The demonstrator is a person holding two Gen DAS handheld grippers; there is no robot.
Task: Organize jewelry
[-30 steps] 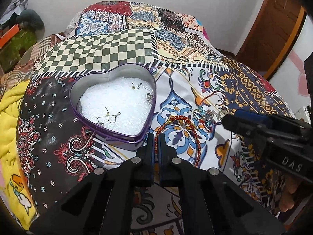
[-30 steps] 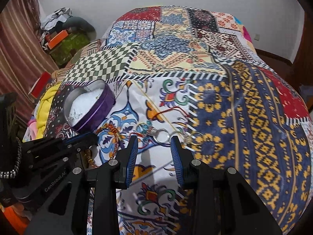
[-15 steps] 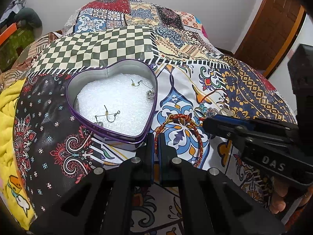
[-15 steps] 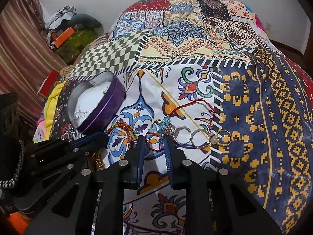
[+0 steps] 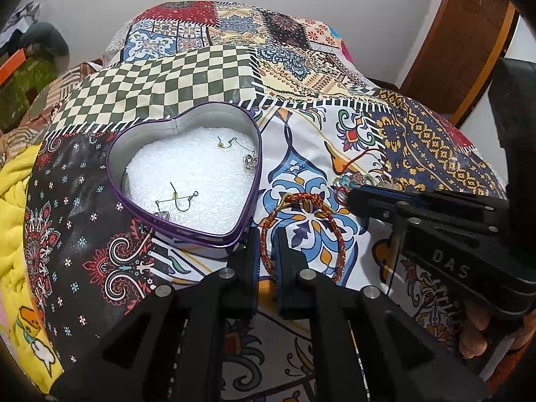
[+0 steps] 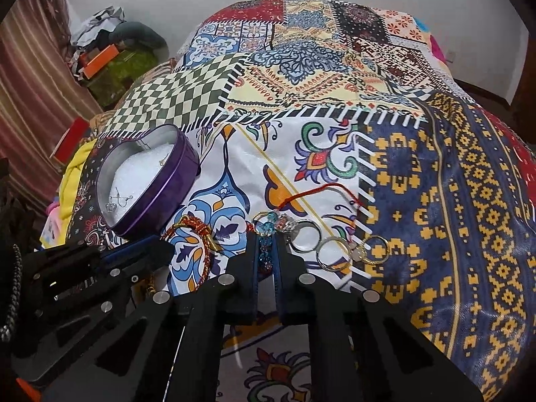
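A purple heart-shaped tin (image 5: 134, 201) lined with white foam holds earrings (image 5: 181, 199); it also shows in the right wrist view (image 6: 160, 184). My left gripper (image 5: 268, 251) is shut on a red and gold braided bracelet (image 5: 338, 234) lying on the bedspread just right of the tin. My right gripper (image 6: 266, 251) is shut on a blue beaded piece (image 6: 266, 231) beside several metal rings (image 6: 331, 251) and a red thread (image 6: 321, 191). The right gripper's body (image 5: 435, 227) shows at the right of the left wrist view.
Everything lies on a patchwork bedspread (image 6: 435, 184) over a bed. A yellow cloth (image 5: 13, 207) lies at the left edge. Clutter and boxes (image 6: 100, 57) stand by the far wall on the left. A wooden door frame (image 5: 469, 33) is at the back right.
My right gripper has moved forward and closed from wide open onto the blue beaded piece. My left gripper stays shut on the braided bracelet, nearly still.
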